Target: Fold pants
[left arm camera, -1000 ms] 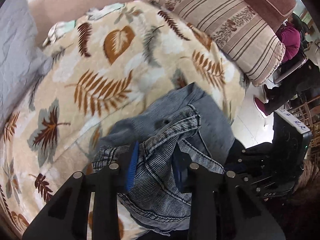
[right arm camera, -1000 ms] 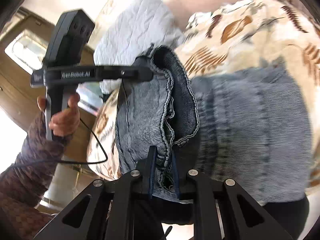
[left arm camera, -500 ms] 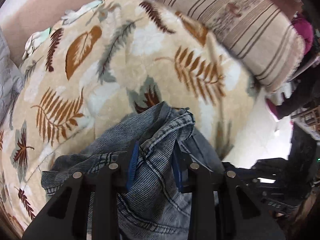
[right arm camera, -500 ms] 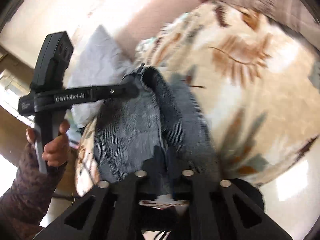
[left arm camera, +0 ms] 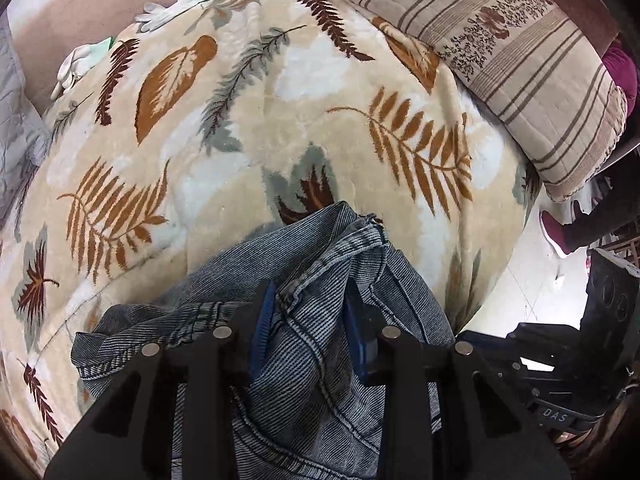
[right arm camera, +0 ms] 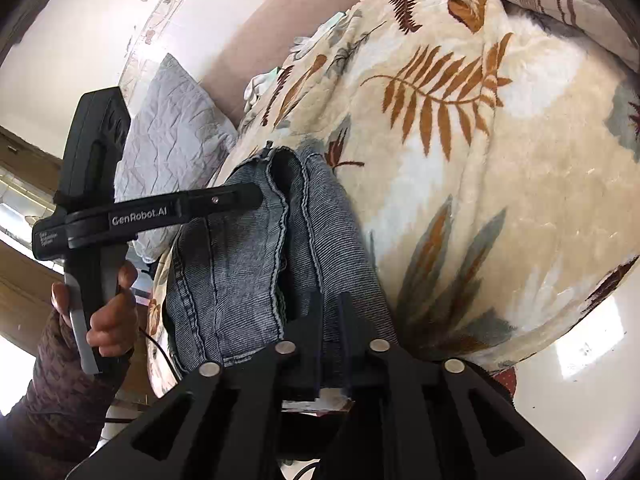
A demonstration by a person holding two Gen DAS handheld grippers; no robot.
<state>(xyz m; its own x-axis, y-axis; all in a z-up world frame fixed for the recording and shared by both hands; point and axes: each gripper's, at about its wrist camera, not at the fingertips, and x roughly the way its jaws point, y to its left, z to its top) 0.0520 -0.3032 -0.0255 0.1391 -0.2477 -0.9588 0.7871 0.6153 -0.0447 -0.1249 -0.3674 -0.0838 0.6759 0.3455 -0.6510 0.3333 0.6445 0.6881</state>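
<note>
Grey-blue denim pants (left arm camera: pixel 304 280) lie bunched at the near edge of a leaf-print blanket (left arm camera: pixel 240 140). My left gripper (left arm camera: pixel 310 322) is shut on a thick fold of the pants, its blue pads pressing the denim from both sides. In the right wrist view the pants (right arm camera: pixel 248 248) hang as a folded strip between both tools. My right gripper (right arm camera: pixel 330 312) is shut on the near end of the pants. The left gripper (right arm camera: pixel 240 200) shows there from the side, holding the far end.
A striped pillow (left arm camera: pixel 500 52) lies at the far right of the bed. A grey quilted pillow (right arm camera: pixel 172 140) sits at the far left. White gloves (left arm camera: pixel 80 60) lie at the blanket's far edge. Pale floor (right arm camera: pixel 580 360) lies beyond the bed edge.
Both grippers have carried the pants toward the blanket's near edge and lowered them. The denim now hangs straighter between the two tools. Both grips have held.
</note>
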